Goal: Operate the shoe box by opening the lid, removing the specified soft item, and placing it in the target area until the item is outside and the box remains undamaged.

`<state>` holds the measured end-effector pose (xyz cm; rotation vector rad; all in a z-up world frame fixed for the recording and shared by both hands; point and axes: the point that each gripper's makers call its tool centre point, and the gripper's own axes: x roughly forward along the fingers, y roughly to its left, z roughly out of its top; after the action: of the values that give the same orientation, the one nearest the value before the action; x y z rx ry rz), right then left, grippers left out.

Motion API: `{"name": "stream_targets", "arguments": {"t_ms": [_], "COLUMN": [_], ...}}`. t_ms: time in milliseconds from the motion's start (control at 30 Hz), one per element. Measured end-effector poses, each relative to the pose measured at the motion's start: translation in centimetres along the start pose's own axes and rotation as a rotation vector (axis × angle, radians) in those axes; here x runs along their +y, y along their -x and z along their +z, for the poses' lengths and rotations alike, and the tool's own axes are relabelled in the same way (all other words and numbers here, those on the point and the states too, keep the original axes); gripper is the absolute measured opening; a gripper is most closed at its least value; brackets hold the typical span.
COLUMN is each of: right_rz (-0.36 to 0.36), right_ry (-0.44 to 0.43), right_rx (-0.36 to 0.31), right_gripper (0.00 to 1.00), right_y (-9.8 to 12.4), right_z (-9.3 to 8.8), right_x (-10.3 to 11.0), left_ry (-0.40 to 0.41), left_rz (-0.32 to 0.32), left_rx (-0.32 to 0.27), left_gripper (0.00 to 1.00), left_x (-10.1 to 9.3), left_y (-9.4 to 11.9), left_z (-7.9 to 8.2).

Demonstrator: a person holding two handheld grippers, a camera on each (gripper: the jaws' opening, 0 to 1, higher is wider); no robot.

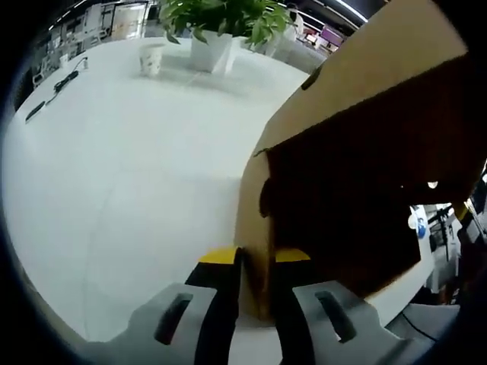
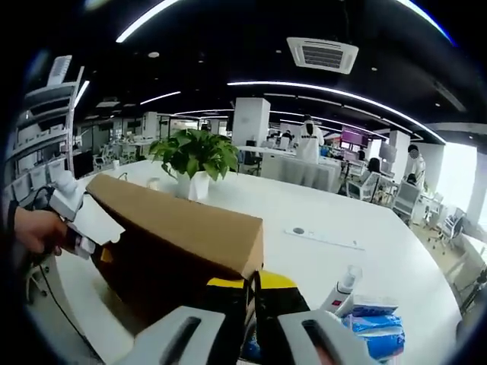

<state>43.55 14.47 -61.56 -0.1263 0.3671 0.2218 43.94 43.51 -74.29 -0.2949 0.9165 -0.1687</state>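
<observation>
No brand, label or readable writing shows on the shoe box lid (image 1: 358, 84), a plain brown cardboard flap with a dark underside; what lies in the box beneath it is hidden, so the soft item cannot be made out.

In the left gripper view, left of the lid, the white worktop (image 1: 129, 190) carries a dark cable (image 1: 53, 91) at its far edge, then a paper cup (image 1: 151, 58), then a potted plant (image 1: 217, 30) in a white pot. The left hand-held gripper (image 1: 255, 293) has its jaws pressed against the two faces of the lid's lower edge, pinching the cardboard.

In the right gripper view, a person's hand (image 2: 34, 228) at the lid's (image 2: 175, 217) left end holds the other hand-held gripper there. Behind the lid stands the potted plant (image 2: 194, 156). The right hand-held gripper (image 2: 253, 304) pinches the lid's near corner between its yellow-tipped jaws. Right of the lid, a white flat strip (image 2: 323, 237) lies on the worktop (image 2: 365, 258), and nearer stand a small white bottle (image 2: 342, 289) and a blue-and-white packet (image 2: 377, 323), whose print is too blurred to read.
</observation>
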Motion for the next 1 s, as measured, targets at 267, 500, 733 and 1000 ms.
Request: {"name": "stream_targets", "arguments": {"t_ms": [267, 500, 733, 1000], "right_rz": [0.009, 0.014, 0.020, 0.027], "right_ry": [-0.006, 0.011, 0.016, -0.005], "right_rx": [-0.008, -0.005, 0.009, 0.040], "right_gripper": [0.00, 0.00, 0.00, 0.00], "right_y": [0.3, 0.4, 0.6, 0.7], "right_z": [-0.3, -0.8, -1.5, -3.2], "right_x": [0.2, 0.4, 0.6, 0.9], "left_ry": [-0.010, -0.031, -0.052, -0.060], "left_rz": [-0.016, -0.030, -0.052, -0.080], "left_rx": [0.006, -0.003, -0.011, -0.008], "left_gripper": [0.14, 0.15, 0.16, 0.19], "left_x": [-0.1, -0.1, -0.2, -0.4], "left_y": [0.0, 0.1, 0.2, 0.4], "left_z": [0.0, 0.1, 0.2, 0.0]}}
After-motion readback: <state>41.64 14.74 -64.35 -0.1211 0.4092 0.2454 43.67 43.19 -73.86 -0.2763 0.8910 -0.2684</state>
